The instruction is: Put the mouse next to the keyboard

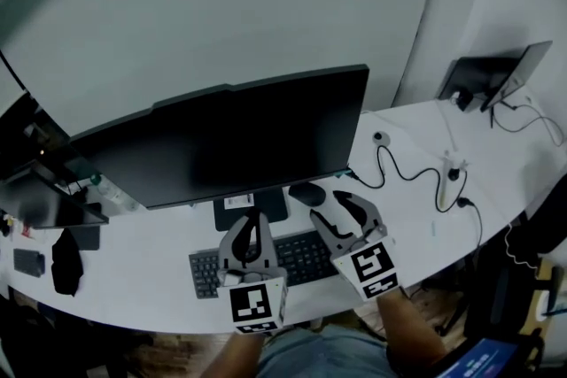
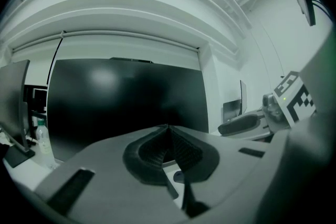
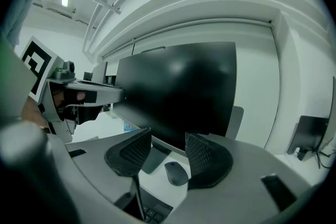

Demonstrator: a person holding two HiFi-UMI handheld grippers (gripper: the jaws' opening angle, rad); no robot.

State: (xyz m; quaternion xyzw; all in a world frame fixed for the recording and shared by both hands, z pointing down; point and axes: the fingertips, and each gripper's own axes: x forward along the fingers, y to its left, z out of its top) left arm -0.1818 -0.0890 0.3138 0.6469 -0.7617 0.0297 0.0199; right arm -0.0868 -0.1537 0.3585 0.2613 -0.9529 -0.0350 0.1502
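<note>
Head view: a curved white surface (image 1: pixel 416 221) carries a dark monitor (image 1: pixel 230 137), and a keyboard (image 1: pixel 301 257) lies near its front edge. The mouse (image 1: pixel 306 194) lies just behind the keyboard's right end, beside the foot of the monitor stand (image 1: pixel 252 208) and below the screen's lower edge. We hold the left hand-held gripper (image 1: pixel 256 219) over the middle of the keyboard and the right hand-held gripper (image 1: pixel 330 204) over its right end, tips close to the mouse. Bare surface lies open to the right of the keyboard, out to a looping black cable (image 1: pixel 403 174). A second, smaller screen (image 1: pixel 492 75) stands at the far right edge.

Left gripper view: our left jaws are pressed together with nothing between them. They point level at the black screen, which fills the space ahead. The right hand-held gripper and its marker cube show at the right.

Right gripper view: our right jaws stand well apart and hold nothing. The mouse shows in the gap between them, resting on the surface beyond the pads and touching neither. Keyboard keys show at the bottom edge. The monitor's lower edge hangs just above and behind the mouse.
</note>
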